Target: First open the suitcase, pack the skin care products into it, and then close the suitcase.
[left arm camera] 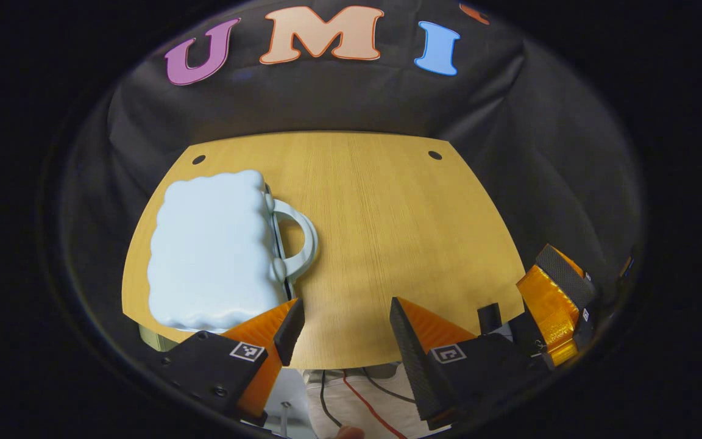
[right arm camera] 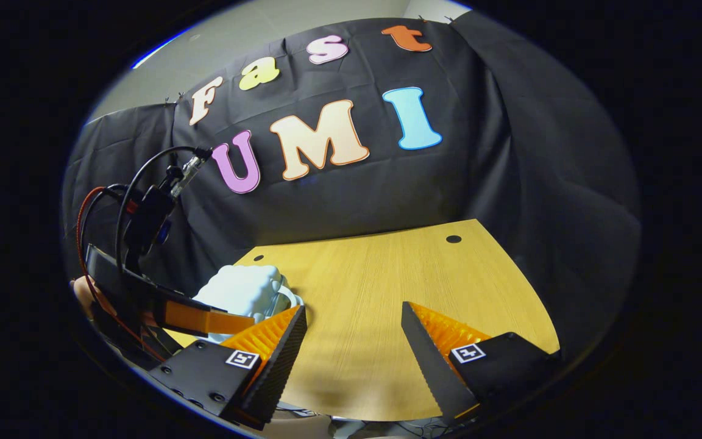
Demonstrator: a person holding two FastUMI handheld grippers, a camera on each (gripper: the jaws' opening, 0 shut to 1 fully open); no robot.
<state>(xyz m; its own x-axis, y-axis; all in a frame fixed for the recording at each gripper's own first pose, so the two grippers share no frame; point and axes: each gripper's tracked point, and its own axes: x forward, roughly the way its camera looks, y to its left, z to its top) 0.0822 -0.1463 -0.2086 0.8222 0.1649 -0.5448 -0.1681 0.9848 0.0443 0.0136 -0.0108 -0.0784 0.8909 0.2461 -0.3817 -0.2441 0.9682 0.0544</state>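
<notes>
In the left gripper view the pale blue suitcase (left arm camera: 214, 250) lies flat and closed on the wooden bench (left arm camera: 387, 231), taking up the left part of the frame. Its long axis runs from the bottom of the frame up toward the far edge of the bench, and its looped handle (left arm camera: 299, 241) sticks out to the right, toward the middle of the bench. The left claw (left arm camera: 342, 332) sits at the bottom centre with its fingers spread wide and nothing between them — the left finger's tip is just beside the suitcase's near right corner, though contact cannot be told. At the lower right edge of this view the right claw (left arm camera: 555, 305) appears off the bench corner, seen side-on, so its opening cannot be read from here.

The right gripper view gives that reading: the right claw (right arm camera: 354, 338) is wide open and empty above the near bench edge (right arm camera: 357, 402). Here the suitcase (right arm camera: 241, 289) is small at the lower left, partly hidden behind the left claw's body (right arm camera: 205, 317), with cables (right arm camera: 138, 183) arching above it and a hand (right arm camera: 83, 292) at the far left. Two dark holes (left arm camera: 435, 155) mark the far corners of the bench.
</notes>
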